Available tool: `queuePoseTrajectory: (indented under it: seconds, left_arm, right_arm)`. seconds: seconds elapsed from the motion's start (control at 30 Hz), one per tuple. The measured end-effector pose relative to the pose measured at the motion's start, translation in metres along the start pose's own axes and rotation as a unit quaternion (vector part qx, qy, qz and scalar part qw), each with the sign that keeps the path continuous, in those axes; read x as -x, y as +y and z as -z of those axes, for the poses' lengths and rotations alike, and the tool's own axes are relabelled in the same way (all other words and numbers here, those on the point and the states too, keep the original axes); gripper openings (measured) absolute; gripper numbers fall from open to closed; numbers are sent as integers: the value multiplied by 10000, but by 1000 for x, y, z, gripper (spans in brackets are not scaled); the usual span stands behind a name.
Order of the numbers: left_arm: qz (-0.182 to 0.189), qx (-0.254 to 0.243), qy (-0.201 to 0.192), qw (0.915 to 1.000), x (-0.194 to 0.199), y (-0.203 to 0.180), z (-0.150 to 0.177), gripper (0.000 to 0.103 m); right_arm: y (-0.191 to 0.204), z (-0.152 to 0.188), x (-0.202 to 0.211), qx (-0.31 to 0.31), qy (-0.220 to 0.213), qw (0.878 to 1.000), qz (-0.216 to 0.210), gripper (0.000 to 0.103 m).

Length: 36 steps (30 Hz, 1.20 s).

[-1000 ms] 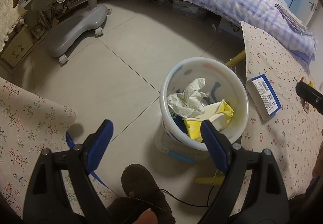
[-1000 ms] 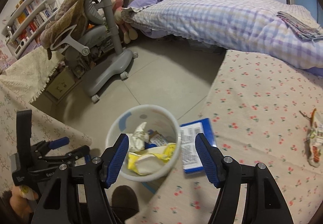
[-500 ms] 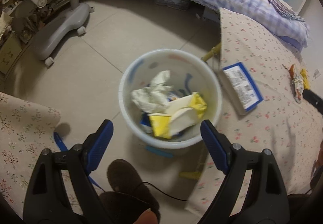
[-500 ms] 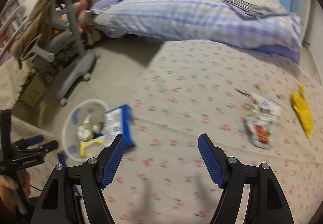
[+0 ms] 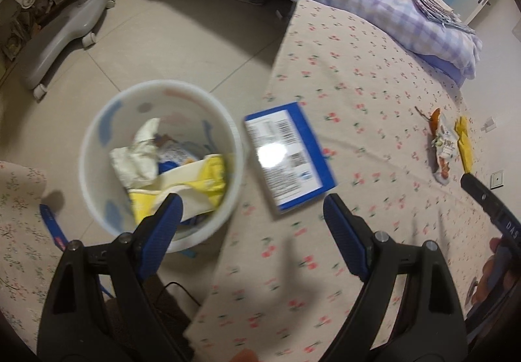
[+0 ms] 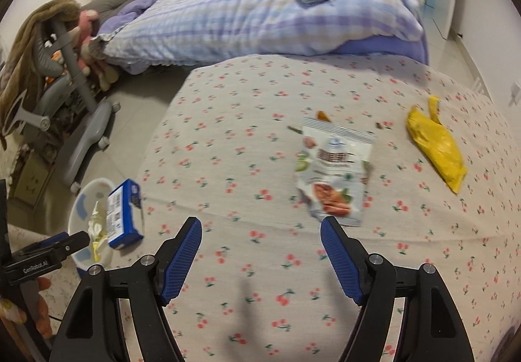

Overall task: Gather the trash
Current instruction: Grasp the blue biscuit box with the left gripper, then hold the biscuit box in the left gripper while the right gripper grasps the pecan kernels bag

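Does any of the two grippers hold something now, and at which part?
Nothing is held: left gripper and right gripper are both open and empty.

Open left gripper (image 5: 250,225), bin (image 5: 97,121), blue box (image 5: 288,160)

A table covered in a beige cherry-print cloth (image 6: 247,166) carries three pieces of litter. A blue and white box (image 5: 288,158) lies flat at the table's edge, just beside the white bin (image 5: 97,121) that stands on the grey tiled floor (image 5: 182,36). Well apart from the box lies a white snack packet (image 6: 333,171), and near the packet, on the side away from the box, a yellow wrapper (image 6: 438,148).
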<state>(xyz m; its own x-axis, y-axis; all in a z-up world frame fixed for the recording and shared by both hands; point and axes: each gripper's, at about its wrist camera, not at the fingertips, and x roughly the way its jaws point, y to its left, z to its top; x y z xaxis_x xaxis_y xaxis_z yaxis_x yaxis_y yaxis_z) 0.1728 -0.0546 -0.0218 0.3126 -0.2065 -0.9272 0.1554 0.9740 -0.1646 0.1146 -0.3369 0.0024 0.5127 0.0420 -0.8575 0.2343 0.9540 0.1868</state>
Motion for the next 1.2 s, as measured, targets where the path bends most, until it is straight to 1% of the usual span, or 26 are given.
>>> queuePoseTrajectory:
  seconds: [0.17, 0.37, 0.43, 0.47, 0.5, 0.53, 0.6, 0.77, 0.93, 1.03, 1.1, 1.13, 1.2]
  left_arm:
    - [99, 220, 8, 9997, -14, -20, -9, 87]
    - [-168, 231, 71, 9996, -36, -36, -13, 81]
    - [-285, 218, 133, 9993, -43, -37, -13, 76]
    - [-335, 193, 163, 9991, -46, -38, -13, 69]
    - [-371, 157, 195, 9990, -48, -40, -13, 65]
    - [-399, 118, 218, 9989, -50, -41, -13, 65]
    - [-447, 40, 136, 9989, -48, -44, -12, 65]
    - [-303, -143, 66, 9994, -40, -52, -10, 64]
    - [-178, -287, 24, 9994, -30, -55, -3, 61]
    - [-105, -309, 22, 9995, -26, -53, 0, 59]
    - [-102, -343, 25, 9994, -24, -52, 1, 31]
    - [-65, -365, -28, 9993, -21, -51, 2, 30]
    - [29, -400, 11, 9992, -21, -49, 2, 30]
  right_arm:
    - [-29, -1, -4, -373, 124, 9991, 156, 77]
    - [-58, 1, -6, -706, 207, 9970, 225, 77]
    - [-67, 1, -7, -777, 212, 9964, 258, 77]
    - [-71, 1, -7, -811, 219, 9961, 275, 77]
    - [-73, 1, -7, -833, 226, 9959, 285, 77]
    - [-77, 1, -8, -890, 241, 9953, 295, 77]
    - [-83, 0, -11, -994, 254, 9943, 275, 77]
    - [-85, -3, -21, -1182, 284, 9925, 142, 77]
    - [-75, -6, -36, -1164, 397, 9924, 70, 77]
    - [-70, -7, -47, -1077, 462, 9930, 130, 77]
    - [-68, -9, -53, -1042, 479, 9932, 176, 77]
    - [-66, -9, -57, -1036, 485, 9933, 189, 77]
    - [-64, -11, -64, -1002, 490, 9935, 233, 77]
